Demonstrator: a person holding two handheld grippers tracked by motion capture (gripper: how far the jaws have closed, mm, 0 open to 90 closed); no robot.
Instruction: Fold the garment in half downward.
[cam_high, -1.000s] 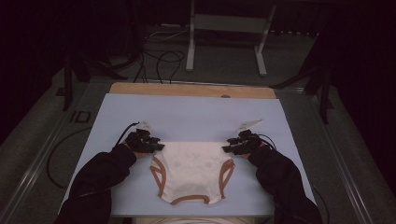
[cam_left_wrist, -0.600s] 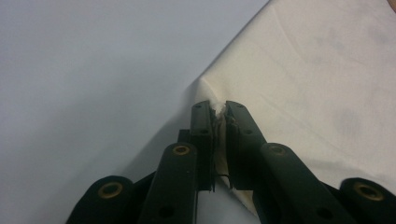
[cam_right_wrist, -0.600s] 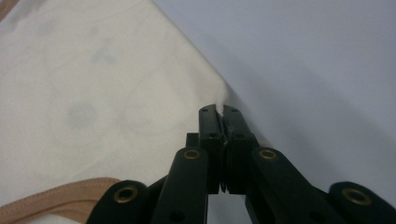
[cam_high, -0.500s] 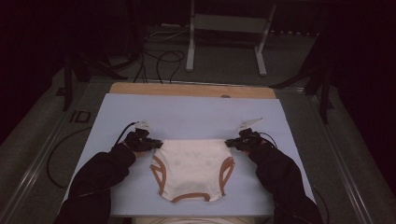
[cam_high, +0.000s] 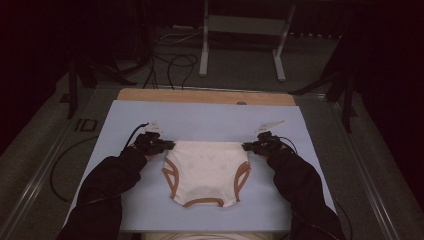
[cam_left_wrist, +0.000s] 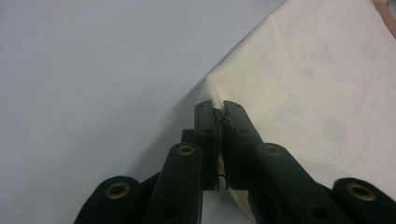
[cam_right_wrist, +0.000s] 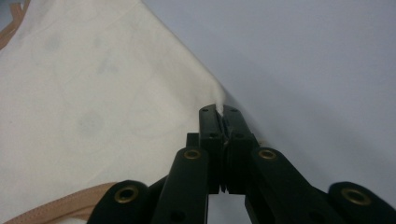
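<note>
We find the left gripper (cam_left_wrist: 219, 108) w/ jaws just closed, clamped on the near-left waist corner of the cream underpants (cam_left_wrist: 317, 84); a pinch of fabric shows between the tips. The right gripper (cam_right_wrist: 221, 111) has likewise just closed and grips the opposite waist corner of the same garment (cam_right_wrist: 93, 102), fabric nipped at the tips. In the high view the left gripper (cam_high: 159, 145) and right gripper (cam_high: 254, 147) sit at either end of the waistband, approx. level w/ each other. The underpants (cam_high: 206, 172) lie flat, centre of the pale blue mat (cam_high: 210, 120), waistband far, brown-trimmed leg openings near the person.

Assessment: grasp step appears complete, both corners secured; lift or fold not yet begun. Next move likely calls for both hands raising together, keeping the waistband taut, then carrying it toward the near hem for an even fold.
</note>
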